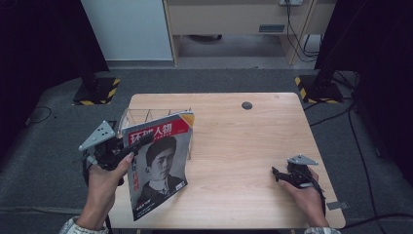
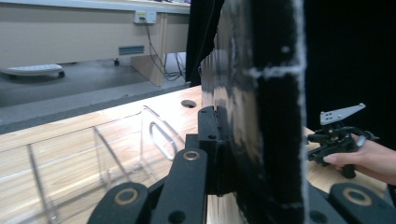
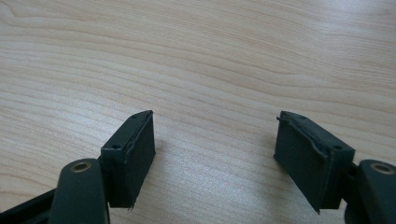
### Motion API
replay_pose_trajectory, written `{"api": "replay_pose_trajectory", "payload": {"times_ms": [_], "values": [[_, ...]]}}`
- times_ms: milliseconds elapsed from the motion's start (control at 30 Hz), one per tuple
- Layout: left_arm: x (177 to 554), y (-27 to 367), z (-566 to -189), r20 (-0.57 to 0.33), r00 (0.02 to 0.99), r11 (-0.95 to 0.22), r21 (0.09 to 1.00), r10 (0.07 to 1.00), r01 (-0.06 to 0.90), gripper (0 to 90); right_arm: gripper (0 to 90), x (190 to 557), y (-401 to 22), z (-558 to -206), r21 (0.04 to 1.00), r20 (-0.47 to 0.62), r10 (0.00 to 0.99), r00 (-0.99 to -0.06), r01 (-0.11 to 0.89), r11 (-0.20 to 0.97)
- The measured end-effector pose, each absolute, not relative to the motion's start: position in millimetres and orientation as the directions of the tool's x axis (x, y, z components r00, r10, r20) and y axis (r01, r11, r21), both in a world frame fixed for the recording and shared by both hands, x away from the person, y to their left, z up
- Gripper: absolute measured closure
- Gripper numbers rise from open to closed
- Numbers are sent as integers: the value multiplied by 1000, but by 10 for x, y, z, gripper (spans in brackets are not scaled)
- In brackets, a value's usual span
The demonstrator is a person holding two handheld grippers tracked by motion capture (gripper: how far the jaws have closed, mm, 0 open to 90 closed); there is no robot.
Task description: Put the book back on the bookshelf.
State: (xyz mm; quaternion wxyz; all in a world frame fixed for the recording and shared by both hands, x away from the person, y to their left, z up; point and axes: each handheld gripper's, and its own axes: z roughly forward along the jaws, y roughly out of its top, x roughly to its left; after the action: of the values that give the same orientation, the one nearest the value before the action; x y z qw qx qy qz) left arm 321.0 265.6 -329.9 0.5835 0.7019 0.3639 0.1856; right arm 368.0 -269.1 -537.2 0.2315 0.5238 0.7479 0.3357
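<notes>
your left gripper (image 1: 127, 148) pinches only the magazine (image 1: 158, 163) edge; it could sag and miss the clear rack (image 1: 146, 116). right gripper (image 1: 282, 176) jaws gape empty.

My left gripper (image 1: 127, 148) is black, topped by a grey three-cornered plate dotted with small holes. Its arms carry brass-ringed pivots, and the jaw pads are matt black with worn, whitish edges. My right gripper (image 3: 215, 154) is the same build: black linkages, brass rings, dark rectangular pads frayed at the rims, a grey plate and a trailing black cable. Patterned cuffs cover both my wrists.
</notes>
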Motion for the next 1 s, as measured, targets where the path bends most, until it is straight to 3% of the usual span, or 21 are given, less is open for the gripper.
{"api": "replay_pose_trajectory", "payload": {"times_ms": [1000], "values": [[3142, 3108, -3273, -166, 593, -18, 956, 788, 292, 866, 287, 3682, -2685, -5371, 744, 7, 939, -344, 629, 225]]}}
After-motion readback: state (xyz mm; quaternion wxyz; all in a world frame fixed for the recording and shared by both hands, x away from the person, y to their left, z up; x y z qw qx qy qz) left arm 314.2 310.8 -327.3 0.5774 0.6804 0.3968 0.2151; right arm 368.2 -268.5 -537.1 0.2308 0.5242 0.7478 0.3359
